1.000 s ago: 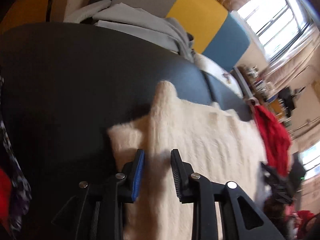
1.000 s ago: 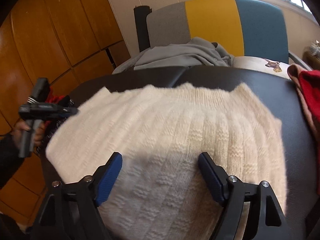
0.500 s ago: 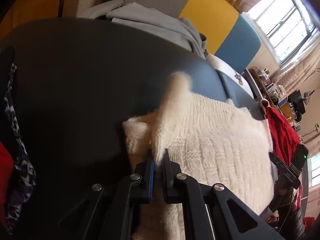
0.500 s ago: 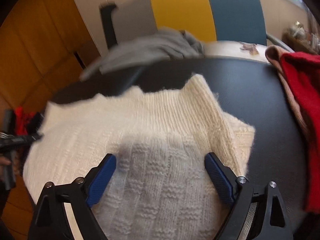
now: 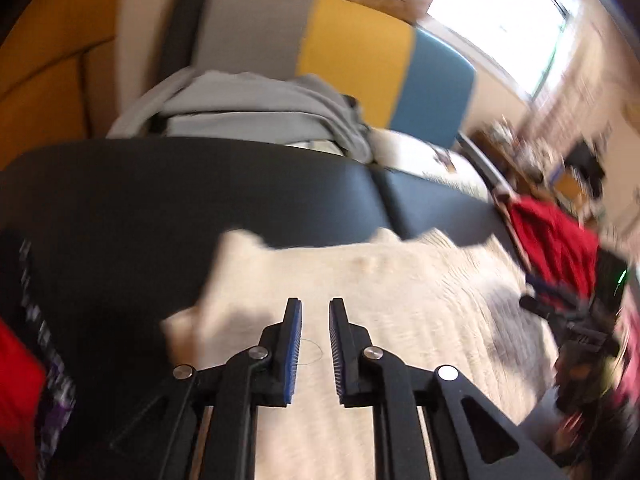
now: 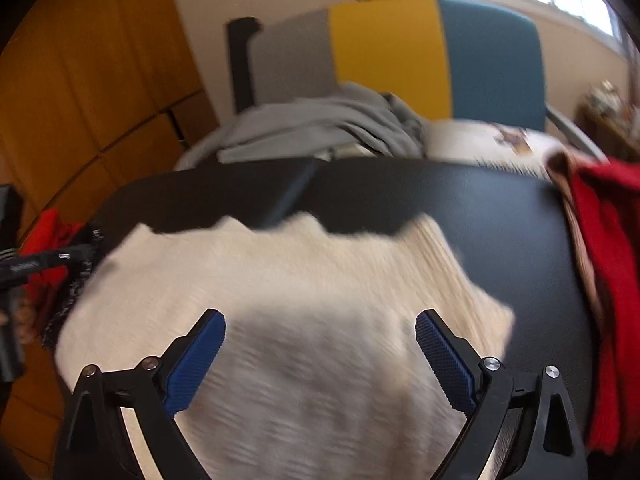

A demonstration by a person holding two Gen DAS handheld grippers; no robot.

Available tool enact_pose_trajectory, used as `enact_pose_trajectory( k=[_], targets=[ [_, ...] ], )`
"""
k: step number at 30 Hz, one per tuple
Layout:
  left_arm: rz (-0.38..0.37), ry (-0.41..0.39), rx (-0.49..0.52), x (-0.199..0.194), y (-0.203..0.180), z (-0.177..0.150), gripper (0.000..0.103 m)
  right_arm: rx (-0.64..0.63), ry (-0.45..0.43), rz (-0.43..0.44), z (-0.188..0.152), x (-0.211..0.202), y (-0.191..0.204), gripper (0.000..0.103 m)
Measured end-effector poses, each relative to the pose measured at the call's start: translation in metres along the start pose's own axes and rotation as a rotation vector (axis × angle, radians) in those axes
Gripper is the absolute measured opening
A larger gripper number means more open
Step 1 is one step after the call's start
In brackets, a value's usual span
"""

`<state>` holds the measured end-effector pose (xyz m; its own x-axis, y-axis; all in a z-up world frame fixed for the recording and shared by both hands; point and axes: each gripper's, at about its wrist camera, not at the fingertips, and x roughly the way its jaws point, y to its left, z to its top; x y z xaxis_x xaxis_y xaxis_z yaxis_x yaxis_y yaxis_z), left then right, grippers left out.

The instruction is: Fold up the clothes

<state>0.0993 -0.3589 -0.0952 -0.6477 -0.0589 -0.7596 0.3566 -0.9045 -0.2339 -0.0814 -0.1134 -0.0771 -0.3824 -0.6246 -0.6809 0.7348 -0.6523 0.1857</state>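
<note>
A cream knitted sweater (image 5: pixel 400 304) lies folded flat on the black table (image 5: pixel 200 200); it also shows in the right wrist view (image 6: pixel 280 280). My left gripper (image 5: pixel 315 308) hovers over the sweater's left part, jaws a narrow gap apart with nothing between them. My right gripper (image 6: pixel 320 324) is wide open and empty above the sweater's near part. The other gripper shows at the right edge of the left wrist view (image 5: pixel 560 308) and at the left edge of the right wrist view (image 6: pixel 36 266). Both views are motion-blurred.
A grey garment (image 5: pixel 260 104) lies on a grey, yellow and blue chair (image 5: pixel 360 44) behind the table. Red clothes (image 6: pixel 608 280) lie at the table's right edge. Red and patterned clothes (image 5: pixel 24 380) hang at the left edge. Wooden cabinets (image 6: pixel 88 80) stand at the left.
My left gripper, shut on a raised fold of the sweater half a second ago, has let it go and opened slightly; the sweater now lies flat. The right gripper stayed open and shifted a little.
</note>
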Motion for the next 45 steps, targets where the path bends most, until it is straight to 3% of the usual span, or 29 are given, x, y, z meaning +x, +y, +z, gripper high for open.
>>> enact_pose_trajectory(
  k=[3, 5, 6, 8, 12, 15, 17, 18, 19, 20, 23, 24, 25, 28, 30, 34, 39, 45],
  targets=[
    [-0.071, 0.089, 0.056, 0.027, -0.014, 0.015, 0.017, -0.054, 0.038, 0.063, 0.009, 0.009, 0.021, 0.097],
    [-0.178, 0.196, 0.022, 0.049, -0.012, 0.028, 0.022, -0.066, 0.069, 0.079, 0.010, 0.018, 0.029, 0.097],
    [-0.187, 0.240, 0.001, 0.061, -0.011, 0.036, 0.023, -0.071, 0.075, 0.094, 0.009, 0.020, 0.032, 0.097],
    [-0.109, 0.262, 0.048, 0.077, -0.014, 0.040, 0.026, -0.055, 0.070, 0.116, 0.006, 0.021, 0.033, 0.097],
    [-0.073, 0.299, 0.127, 0.094, -0.026, 0.032, 0.028, 0.007, 0.063, 0.179, 0.009, 0.028, 0.032, 0.097],
    [-0.050, 0.247, 0.184, 0.091, -0.033, 0.021, 0.028, 0.005, 0.076, 0.210, 0.021, 0.042, 0.040, 0.095],
    [-0.050, 0.209, 0.197, 0.087, -0.032, 0.013, 0.021, -0.025, 0.124, 0.208, 0.025, 0.059, 0.050, 0.085],
    [-0.054, 0.194, 0.179, 0.086, -0.029, 0.010, 0.013, -0.045, 0.159, 0.189, 0.025, 0.069, 0.055, 0.070],
    [-0.060, 0.181, 0.152, 0.084, -0.024, 0.008, 0.006, -0.060, 0.183, 0.161, 0.023, 0.078, 0.059, 0.048],
    [-0.066, 0.168, 0.118, 0.085, -0.019, 0.008, 0.005, -0.072, 0.199, 0.130, 0.021, 0.085, 0.062, 0.039],
    [-0.064, 0.117, 0.083, 0.083, -0.015, 0.011, 0.003, -0.102, 0.220, 0.071, 0.019, 0.094, 0.071, 0.026],
    [-0.071, 0.092, 0.074, 0.080, -0.017, 0.012, 0.003, -0.109, 0.212, 0.065, 0.019, 0.092, 0.073, 0.008],
    [-0.082, 0.063, 0.064, 0.075, -0.021, 0.015, 0.003, -0.115, 0.200, 0.064, 0.020, 0.089, 0.074, 0.005],
    [-0.099, -0.032, 0.061, 0.058, -0.025, 0.026, 0.003, -0.131, 0.162, 0.058, 0.024, 0.078, 0.077, 0.005],
    [-0.095, -0.048, 0.070, 0.062, -0.028, 0.032, 0.003, -0.140, 0.135, 0.049, 0.029, 0.072, 0.079, 0.005],
    [-0.057, -0.004, 0.050, 0.090, -0.023, 0.031, 0.003, -0.117, 0.109, 0.021, 0.039, 0.077, 0.072, 0.004],
    [-0.062, 0.030, -0.023, 0.103, -0.010, 0.024, 0.004, -0.058, 0.174, 0.034, 0.026, 0.111, 0.058, 0.004],
    [-0.037, 0.032, 0.005, 0.107, -0.019, 0.021, 0.006, -0.025, 0.160, 0.050, 0.027, 0.107, 0.053, 0.004]
  ],
)
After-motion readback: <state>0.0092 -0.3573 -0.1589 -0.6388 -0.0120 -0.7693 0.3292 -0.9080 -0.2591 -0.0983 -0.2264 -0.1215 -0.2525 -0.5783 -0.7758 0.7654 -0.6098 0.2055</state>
